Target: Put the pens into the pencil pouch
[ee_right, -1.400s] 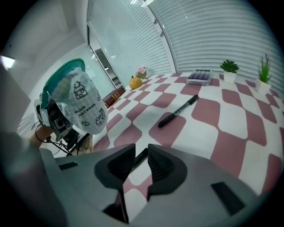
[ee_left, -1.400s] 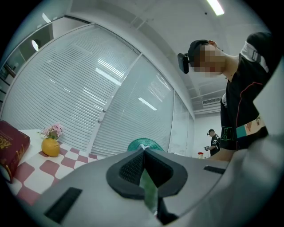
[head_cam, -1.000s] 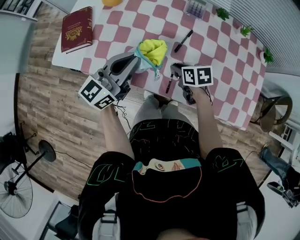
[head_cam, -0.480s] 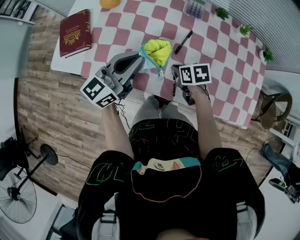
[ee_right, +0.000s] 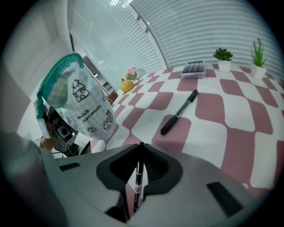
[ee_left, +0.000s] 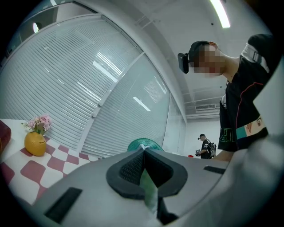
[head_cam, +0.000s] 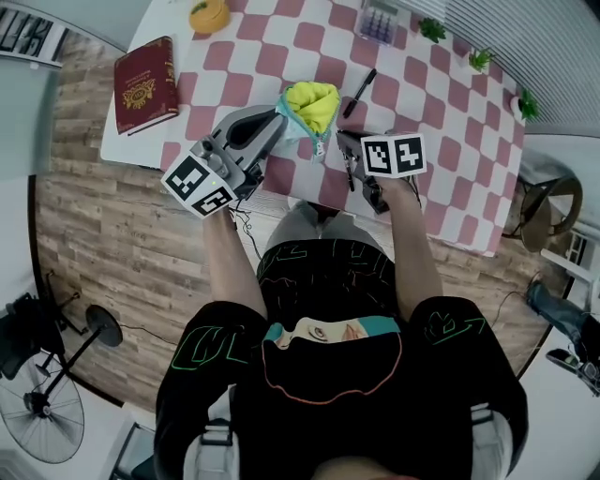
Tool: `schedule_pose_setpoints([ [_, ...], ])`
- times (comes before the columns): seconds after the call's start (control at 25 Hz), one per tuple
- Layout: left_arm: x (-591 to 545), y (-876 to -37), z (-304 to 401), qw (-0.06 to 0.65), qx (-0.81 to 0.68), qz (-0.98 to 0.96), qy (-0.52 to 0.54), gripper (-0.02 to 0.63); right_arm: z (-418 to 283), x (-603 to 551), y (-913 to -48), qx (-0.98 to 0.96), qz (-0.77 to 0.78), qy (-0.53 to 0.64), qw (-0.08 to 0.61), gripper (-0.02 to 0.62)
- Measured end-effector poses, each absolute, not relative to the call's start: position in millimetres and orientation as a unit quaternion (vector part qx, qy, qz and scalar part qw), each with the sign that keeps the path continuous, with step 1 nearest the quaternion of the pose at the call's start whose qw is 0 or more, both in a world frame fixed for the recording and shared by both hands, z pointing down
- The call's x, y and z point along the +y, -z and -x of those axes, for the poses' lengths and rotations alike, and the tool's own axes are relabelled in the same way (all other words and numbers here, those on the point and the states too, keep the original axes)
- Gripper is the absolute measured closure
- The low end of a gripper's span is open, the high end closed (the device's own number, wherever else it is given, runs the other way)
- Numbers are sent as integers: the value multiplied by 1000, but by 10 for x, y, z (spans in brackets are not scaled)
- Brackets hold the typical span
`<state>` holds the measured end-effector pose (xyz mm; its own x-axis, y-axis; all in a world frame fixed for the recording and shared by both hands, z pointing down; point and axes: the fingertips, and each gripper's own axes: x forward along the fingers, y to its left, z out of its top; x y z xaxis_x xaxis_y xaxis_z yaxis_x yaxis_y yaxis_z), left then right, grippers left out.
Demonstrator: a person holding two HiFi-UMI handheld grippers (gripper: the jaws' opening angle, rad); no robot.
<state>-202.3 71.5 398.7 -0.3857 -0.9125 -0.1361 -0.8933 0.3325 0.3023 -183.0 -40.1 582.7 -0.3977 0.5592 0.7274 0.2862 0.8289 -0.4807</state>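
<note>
My left gripper [head_cam: 278, 120] is shut on the edge of the pencil pouch [head_cam: 312, 101] and holds it up over the table's near side, its yellow lining showing. In the left gripper view the pouch fabric [ee_left: 147, 190] is pinched between the pads. My right gripper [head_cam: 345, 142], just right of the pouch, has just been closing its jaws and is now shut on a black pen [ee_right: 138, 184], which lies along the gap between the pads. The white printed pouch [ee_right: 82, 106] hangs to the left in the right gripper view. A second black pen [head_cam: 360, 85] [ee_right: 179, 112] lies on the checked cloth beyond.
On the pink and white checked table [head_cam: 441, 141] lie a red book [head_cam: 145, 82] at the far left, a yellow vase [head_cam: 208, 16], a small box [head_cam: 378, 18] and little potted plants [head_cam: 431, 28] along the far edge. The table's near edge runs just under both grippers.
The right gripper's jaws have closed onto the black pen at the table's near edge. The left gripper with the pouch has shifted slightly toward it.
</note>
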Motion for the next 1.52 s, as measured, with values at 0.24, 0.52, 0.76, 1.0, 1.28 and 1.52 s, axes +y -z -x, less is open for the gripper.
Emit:
schedule_pose_setpoints([
  [0.24, 725, -3944, 2136, 24, -818, -552, 159, 609, 2050, -399, -5501, -852, 273, -153, 419, 551],
  [0.52, 773, -3878, 2272, 18, -830, -538, 144, 609, 2316, -427, -5103, -884, 282, -158, 338, 551],
  [0.76, 821, -3803, 2380, 9, -841, -524, 134, 609, 2533, -473, -4719, -907, 284, -159, 266, 551],
  [1.0, 808, -3725, 2464, 0, -847, -517, 122, 609, 2705, -524, -4258, -925, 290, -156, 190, 551],
  [1.28, 797, -3684, 2522, -6, -850, -513, 115, 609, 2824, -551, -3695, -938, 294, -151, 109, 551],
  [1.52, 745, -3701, 2535, -3, -850, -515, 111, 609, 2887, -609, -3236, -946, 287, -148, 41, 551],
])
